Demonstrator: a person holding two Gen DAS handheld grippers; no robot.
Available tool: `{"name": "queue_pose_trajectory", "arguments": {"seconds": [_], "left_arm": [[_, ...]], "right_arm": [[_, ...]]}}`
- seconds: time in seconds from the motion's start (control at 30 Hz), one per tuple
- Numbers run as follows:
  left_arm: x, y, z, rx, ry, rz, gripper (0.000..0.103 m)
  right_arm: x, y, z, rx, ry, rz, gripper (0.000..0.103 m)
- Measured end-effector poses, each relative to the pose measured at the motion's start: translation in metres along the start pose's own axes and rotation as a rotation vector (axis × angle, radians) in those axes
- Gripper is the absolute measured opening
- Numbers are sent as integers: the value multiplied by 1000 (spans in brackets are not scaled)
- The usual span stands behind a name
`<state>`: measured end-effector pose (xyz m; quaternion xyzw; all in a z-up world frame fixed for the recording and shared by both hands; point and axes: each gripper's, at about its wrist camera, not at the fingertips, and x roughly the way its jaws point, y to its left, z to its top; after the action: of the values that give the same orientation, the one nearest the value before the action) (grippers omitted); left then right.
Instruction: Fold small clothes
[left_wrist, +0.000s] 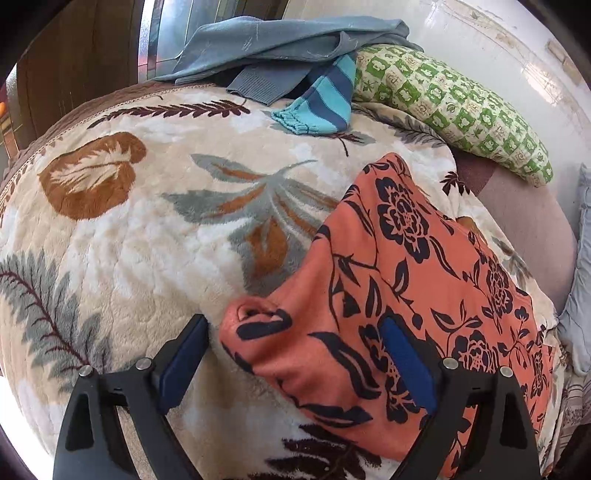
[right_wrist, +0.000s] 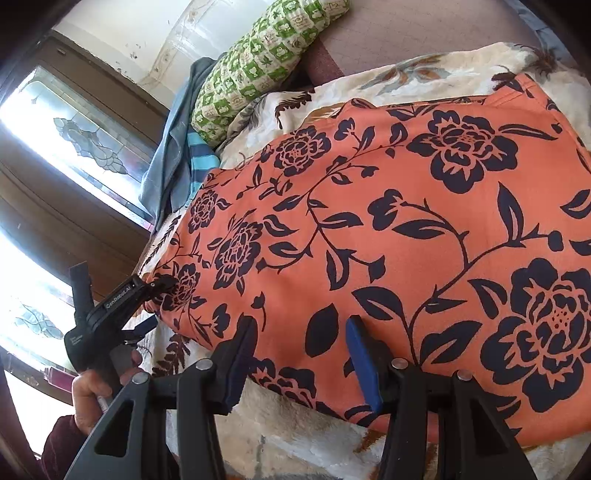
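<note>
Right gripper (right_wrist: 301, 356) astride orange floral garment (right_wrist: 388, 229) (apparently gripping), left gripper (left_wrist: 295, 360) wide.

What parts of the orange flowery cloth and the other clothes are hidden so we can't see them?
- Orange flowered garment: in the left wrist view its near edge is hidden behind the left gripper; the right wrist view cuts it off at the right edge.
- Whether the right gripper pinches the cloth: the fabric hides the fingertips.
- Striped blue garment: mostly buried under the grey-blue garment.
- Green patterned pillow: its top is cut off by the right wrist picture's edge.
</note>
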<state>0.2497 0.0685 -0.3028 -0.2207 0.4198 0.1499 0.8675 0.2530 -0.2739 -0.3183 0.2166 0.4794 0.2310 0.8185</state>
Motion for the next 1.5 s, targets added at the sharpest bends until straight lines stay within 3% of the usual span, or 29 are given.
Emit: {"name": "queue_pose_trajectory", "arguments": {"seconds": [0.07,0.17,0.3,0.37,0.47,0.6,0.73,0.8,0.83,0.87,0.97,1.1,1.17,1.23,1.3,1.33,1.37,1.5], "left_arm": [[-4,4,-1,1,-29,27,73],[-10,10,0,-16,-56,10,63],[-21,11,1,-26,-104,-57,63],[-31,3,1,36,-146,-109,63],[-40,-12,-3,127,-183,-98,65],[-29,-6,-10,85,-100,-138,75],[-12,-6,-11,77,-52,-131,75],[-10,-6,-9,72,-58,-146,63],[-8,-8,-9,83,-56,-137,47],[-7,-9,-8,95,-58,-132,38],[-11,-9,-7,99,-73,-174,25],[-8,-12,-6,102,-74,-190,31],[-5,-15,-5,105,-77,-206,60],[-5,-25,-8,156,-97,-198,64],[-5,-36,-13,243,-125,-141,53],[-6,-39,-14,266,-139,-118,32],[-8,-38,-12,273,-146,-115,20],[-15,-39,-10,306,-150,-113,11]], "right_arm": [[1,0,0,-5,1,-1,54],[2,0,2,-6,3,4,54],[3,-1,3,1,4,10,54],[4,-1,4,-5,4,9,54],[4,-1,3,-10,4,9,54],[5,-2,4,-12,8,15,54],[5,-1,4,-15,6,12,54],[5,0,4,-19,4,11,54],[5,0,3,-19,3,11,54],[5,0,3,-18,3,12,54],[4,0,3,-21,2,11,54],[4,0,2,-27,1,8,54],[4,0,2,-26,1,9,54],[5,0,2,-28,1,8,54],[4,1,1,-32,0,6,54],[4,1,1,-34,2,5,54],[3,1,1,-36,3,5,54],[-3,-3,0,-25,0,28,52]]}}
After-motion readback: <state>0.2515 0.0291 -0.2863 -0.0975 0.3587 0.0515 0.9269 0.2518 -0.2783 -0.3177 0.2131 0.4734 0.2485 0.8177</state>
